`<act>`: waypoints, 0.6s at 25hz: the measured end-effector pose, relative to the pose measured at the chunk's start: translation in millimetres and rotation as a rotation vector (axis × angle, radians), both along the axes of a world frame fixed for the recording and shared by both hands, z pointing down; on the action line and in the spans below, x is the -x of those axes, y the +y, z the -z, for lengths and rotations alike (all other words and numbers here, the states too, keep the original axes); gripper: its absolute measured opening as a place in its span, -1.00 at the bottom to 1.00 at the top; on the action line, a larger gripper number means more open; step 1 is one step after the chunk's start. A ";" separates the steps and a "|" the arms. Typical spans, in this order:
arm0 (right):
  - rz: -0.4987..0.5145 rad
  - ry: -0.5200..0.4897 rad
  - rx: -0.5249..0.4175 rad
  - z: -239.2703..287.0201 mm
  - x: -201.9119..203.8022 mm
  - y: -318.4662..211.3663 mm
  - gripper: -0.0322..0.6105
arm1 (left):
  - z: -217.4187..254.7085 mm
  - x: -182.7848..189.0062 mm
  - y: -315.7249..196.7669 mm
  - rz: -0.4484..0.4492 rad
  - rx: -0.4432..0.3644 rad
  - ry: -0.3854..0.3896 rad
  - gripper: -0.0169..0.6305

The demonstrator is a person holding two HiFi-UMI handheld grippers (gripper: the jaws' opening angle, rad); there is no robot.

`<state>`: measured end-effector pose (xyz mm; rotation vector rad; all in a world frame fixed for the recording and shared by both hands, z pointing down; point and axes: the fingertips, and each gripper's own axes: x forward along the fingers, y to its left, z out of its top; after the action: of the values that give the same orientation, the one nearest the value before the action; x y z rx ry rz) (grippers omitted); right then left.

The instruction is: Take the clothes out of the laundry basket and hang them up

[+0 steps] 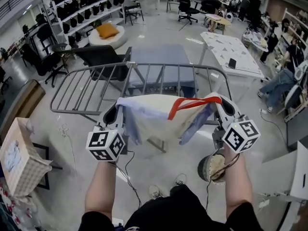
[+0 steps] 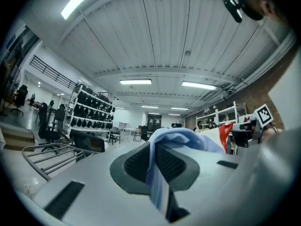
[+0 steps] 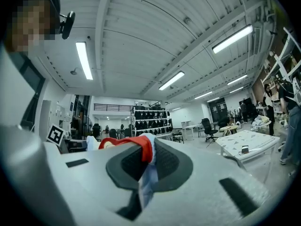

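Cream cloth with pale blue ends, the garment (image 1: 159, 117) is seen stretched level between the two tools at the middle of the head view, and a red band (image 1: 192, 103) is laid across its top toward 2 o'clock. What kind of garment it is cannot be made out, since its lower edge hangs in loose folds and both ends are bunched into the jaws. The left gripper (image 1: 117, 110) is clamped on the blue end at 9 o'clock of the cloth; in its own view a thin blue fold is pinched between pads that are otherwise together. The right gripper (image 1: 219, 106) is clamped at 3 o'clock, where blue cloth and the red band are pinched as one. Part of the near rail of the grey drying rack (image 1: 91, 85), which spreads toward 11 o'clock, is hidden behind the garment; whether cloth touches rail cannot be told. A round woven basket (image 1: 210, 167) on the floor at 5 o'clock is half covered by the right forearm, and its contents are not shown. A pale box (image 1: 19, 160) at 8 o'clock is cut off by the picture's edge.
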<state>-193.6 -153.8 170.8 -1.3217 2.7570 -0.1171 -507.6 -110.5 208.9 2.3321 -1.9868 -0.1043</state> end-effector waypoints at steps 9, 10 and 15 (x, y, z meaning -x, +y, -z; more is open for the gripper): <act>0.025 -0.019 0.013 -8.7 0.3 -70.6 -0.86 | -8.8 -0.3 -58.0 0.029 0.030 -0.016 -0.87; 0.033 -0.022 0.014 -9.4 -1.6 -81.9 -0.86 | -8.5 -2.3 -66.8 0.036 0.032 -0.020 -0.87; 0.077 -0.039 0.023 -9.8 -9.1 -143.1 -0.86 | -3.9 -12.1 -115.3 0.085 0.036 -0.038 -0.87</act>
<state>-184.5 -296.9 180.5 -1.2060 2.7824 -0.1782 -495.5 -225.7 212.7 2.2450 -2.0870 -0.0289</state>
